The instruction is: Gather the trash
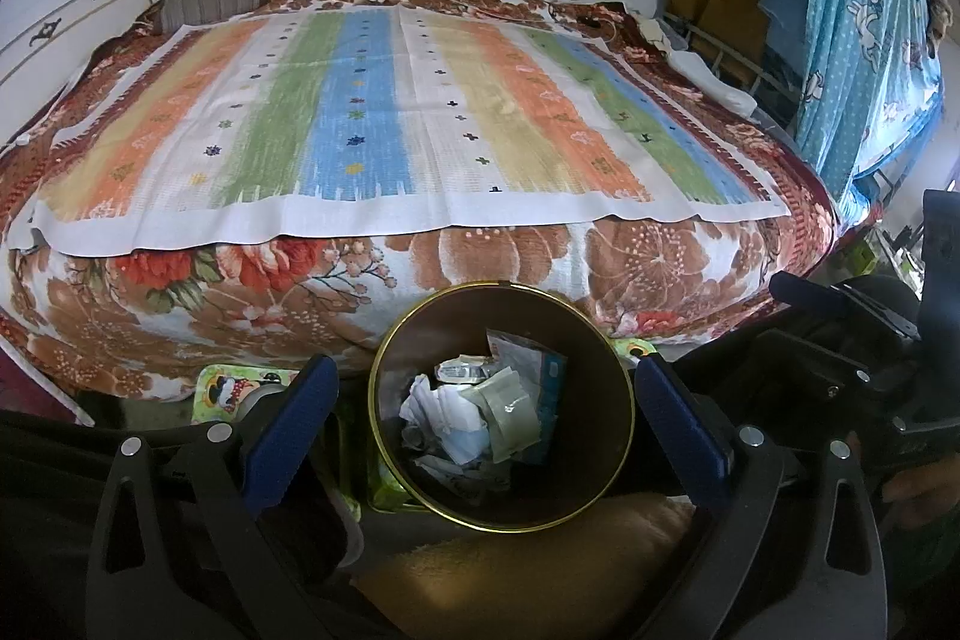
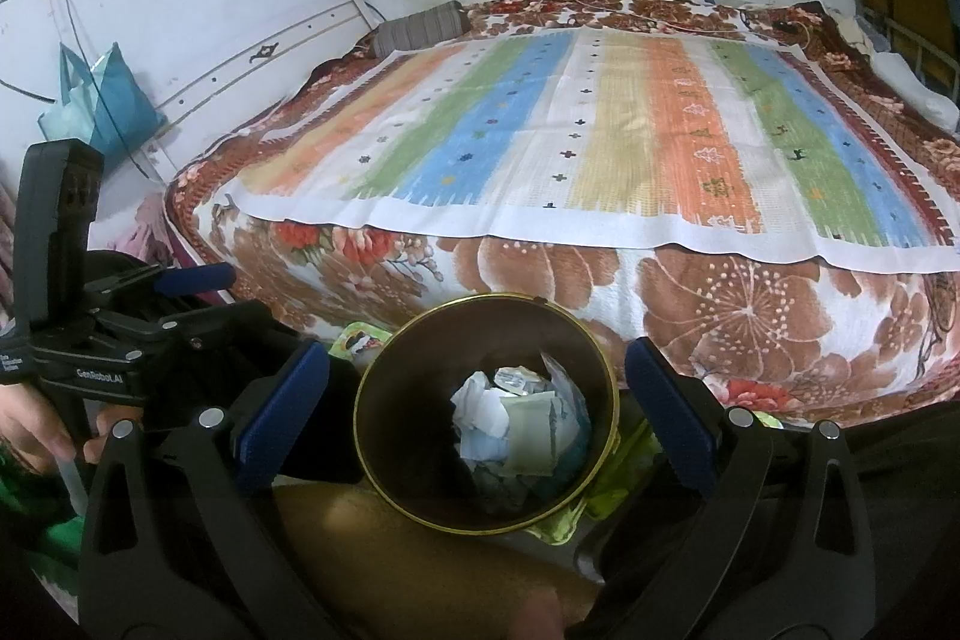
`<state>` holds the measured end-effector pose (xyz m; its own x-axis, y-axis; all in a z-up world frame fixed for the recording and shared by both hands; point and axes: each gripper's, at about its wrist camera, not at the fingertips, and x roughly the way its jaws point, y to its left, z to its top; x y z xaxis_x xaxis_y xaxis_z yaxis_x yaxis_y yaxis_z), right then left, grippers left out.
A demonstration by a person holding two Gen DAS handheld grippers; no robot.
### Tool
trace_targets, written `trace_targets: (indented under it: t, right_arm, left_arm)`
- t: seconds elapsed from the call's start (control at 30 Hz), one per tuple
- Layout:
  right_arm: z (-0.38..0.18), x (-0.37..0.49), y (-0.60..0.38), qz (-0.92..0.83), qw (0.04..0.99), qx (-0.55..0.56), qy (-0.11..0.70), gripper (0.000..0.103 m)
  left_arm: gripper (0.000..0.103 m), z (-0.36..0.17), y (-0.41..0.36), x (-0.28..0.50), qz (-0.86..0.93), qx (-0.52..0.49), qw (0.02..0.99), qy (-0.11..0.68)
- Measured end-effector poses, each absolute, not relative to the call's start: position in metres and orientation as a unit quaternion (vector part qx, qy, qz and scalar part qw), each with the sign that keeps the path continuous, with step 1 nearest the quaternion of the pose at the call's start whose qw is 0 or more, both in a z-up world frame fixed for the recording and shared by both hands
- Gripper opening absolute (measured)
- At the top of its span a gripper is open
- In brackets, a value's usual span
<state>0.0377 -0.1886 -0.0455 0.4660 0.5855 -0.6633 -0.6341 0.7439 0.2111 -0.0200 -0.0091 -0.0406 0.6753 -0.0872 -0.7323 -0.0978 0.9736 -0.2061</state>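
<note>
A dark round trash bin [image 1: 606, 382] with a gold rim stands on the floor at the foot of the bed. Crumpled paper and plastic wrappers [image 1: 480, 409] lie inside it. My left gripper [image 1: 486, 400] hangs open above the bin with nothing between its blue pads. In the right wrist view the same bin [image 2: 408, 400] holds the trash [image 2: 516, 424], and my right gripper [image 2: 477, 388] is open over it, empty too. The left gripper's body [image 2: 90, 340] shows at the left of that view, held by a hand [image 2: 36, 430].
A bed [image 1: 420, 274] with a floral blanket and a striped cloth [image 1: 372, 124] fills the view behind the bin. A green printed mat [image 1: 234, 388] lies on the floor beside the bin. Blue fabric [image 1: 864, 28] hangs on a rack at right. A teal bag [image 2: 102, 100] hangs by the wall.
</note>
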Motion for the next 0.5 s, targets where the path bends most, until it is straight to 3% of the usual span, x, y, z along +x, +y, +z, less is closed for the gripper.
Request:
trace_targets:
  t: [0.5]
  right_arm:
    - [-0.0448,0.0373,-0.1868,0.356,0.855,-0.033,0.375,0.094]
  left_arm:
    - [0.097,-0.0417,-0.0068,-0.0166,0.002,-0.117,0.905,0.41]
